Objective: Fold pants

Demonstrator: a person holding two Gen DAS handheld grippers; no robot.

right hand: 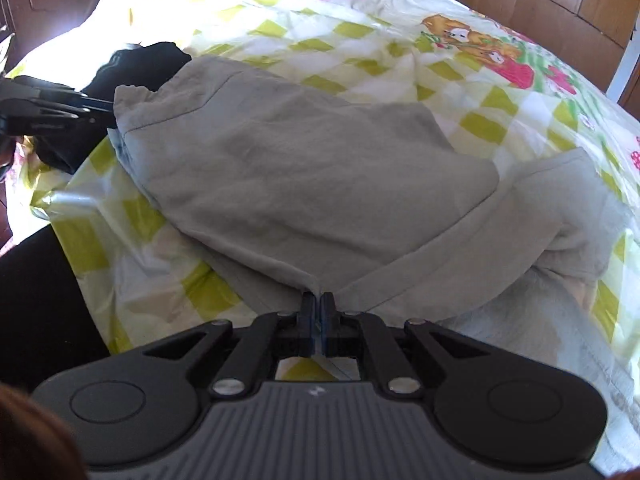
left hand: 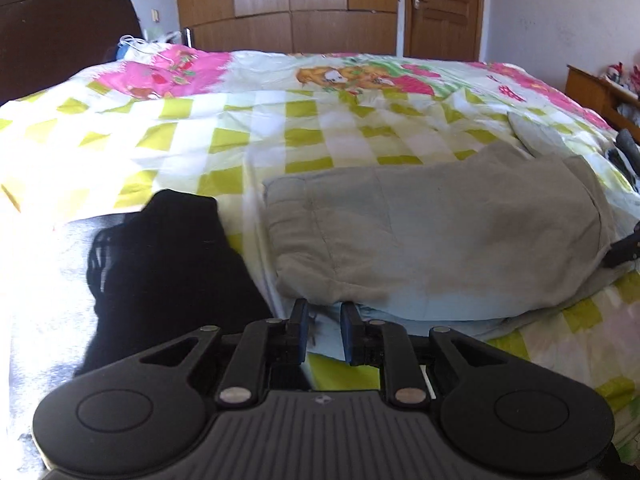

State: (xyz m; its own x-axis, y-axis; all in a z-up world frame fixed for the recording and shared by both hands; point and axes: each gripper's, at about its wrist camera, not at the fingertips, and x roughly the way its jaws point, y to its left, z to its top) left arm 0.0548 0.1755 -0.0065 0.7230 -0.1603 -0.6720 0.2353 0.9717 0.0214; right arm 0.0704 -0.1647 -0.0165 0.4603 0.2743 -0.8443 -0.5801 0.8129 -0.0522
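Grey pants (left hand: pixel 436 236) lie partly folded on the bed, waistband toward the left. They also show in the right wrist view (right hand: pixel 304 176). My left gripper (left hand: pixel 325 308) is open with a small gap, its fingertips at the near edge of the waistband end, nothing between them. It shows from the side in the right wrist view (right hand: pixel 102 106), at the waistband. My right gripper (right hand: pixel 319 300) is shut on the near edge of the pants where the fabric folds. Its tip shows at the right edge of the left wrist view (left hand: pixel 624 248).
The bed has a green-checked, pink-flowered sheet (left hand: pixel 240 136). A black garment (left hand: pixel 160 264) lies left of the pants, also seen in the right wrist view (right hand: pixel 136 68). A dark headboard (left hand: pixel 60 32), a wooden wardrobe (left hand: pixel 312 4) and a door (left hand: pixel 444 8) stand beyond.
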